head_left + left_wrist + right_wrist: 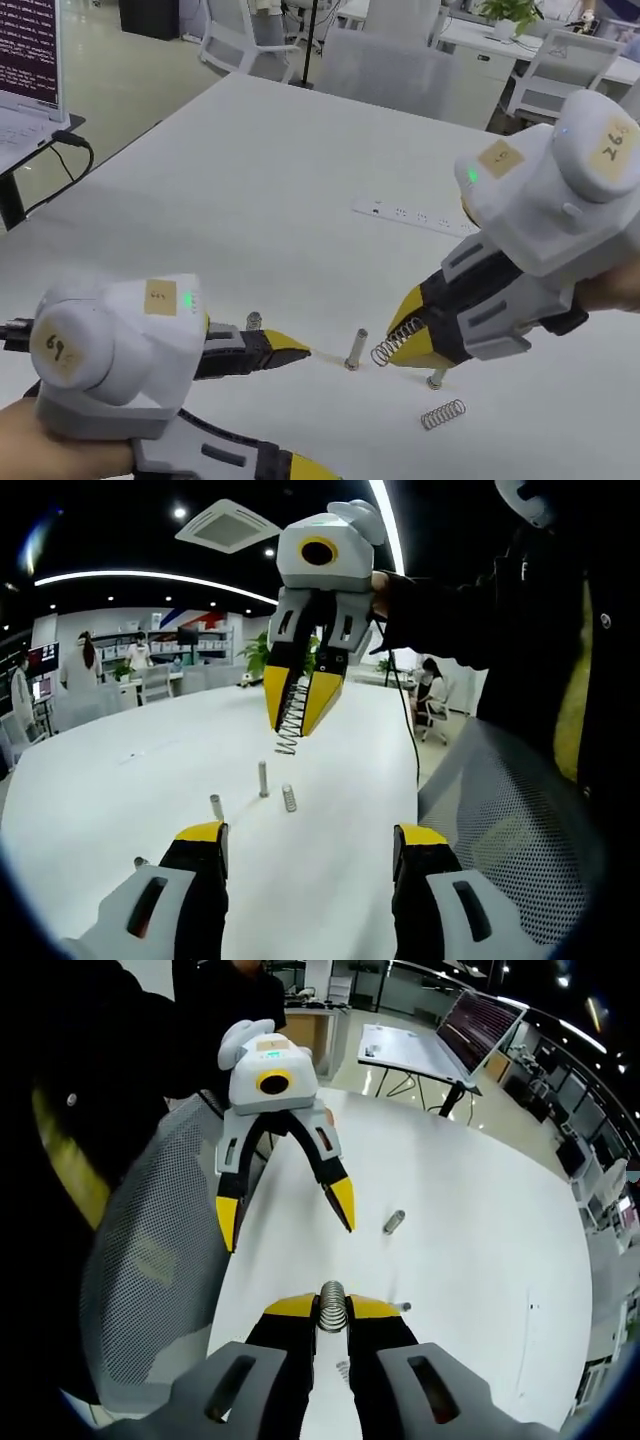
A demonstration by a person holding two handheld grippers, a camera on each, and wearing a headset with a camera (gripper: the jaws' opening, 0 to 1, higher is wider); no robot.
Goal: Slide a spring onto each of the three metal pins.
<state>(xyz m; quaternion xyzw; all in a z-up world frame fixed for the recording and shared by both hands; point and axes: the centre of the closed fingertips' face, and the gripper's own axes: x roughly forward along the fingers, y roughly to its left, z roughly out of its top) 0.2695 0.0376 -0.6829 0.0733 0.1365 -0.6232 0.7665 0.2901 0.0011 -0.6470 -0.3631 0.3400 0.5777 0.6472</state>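
Three short metal pins stand on the white table: one [357,348] in the middle, one [254,321] to its left, one [436,378] under the right gripper. My right gripper [402,340] is shut on a spring [390,343], which hangs tilted just right of the middle pin. In the right gripper view the spring [332,1305] sits end-on between the yellow tips. A second spring [443,413] lies loose on the table near the front. My left gripper [303,410] is open and holds nothing, its upper tip close to the left of the middle pin. The left gripper view shows the held spring [290,725] above the pins [263,778].
A white power strip [410,215] lies further back on the table [250,180]. A laptop [25,60] sits on a stand at the far left with a cable. Office chairs [385,60] line the far edge. A mesh chair [500,820] stands beside the near table edge.
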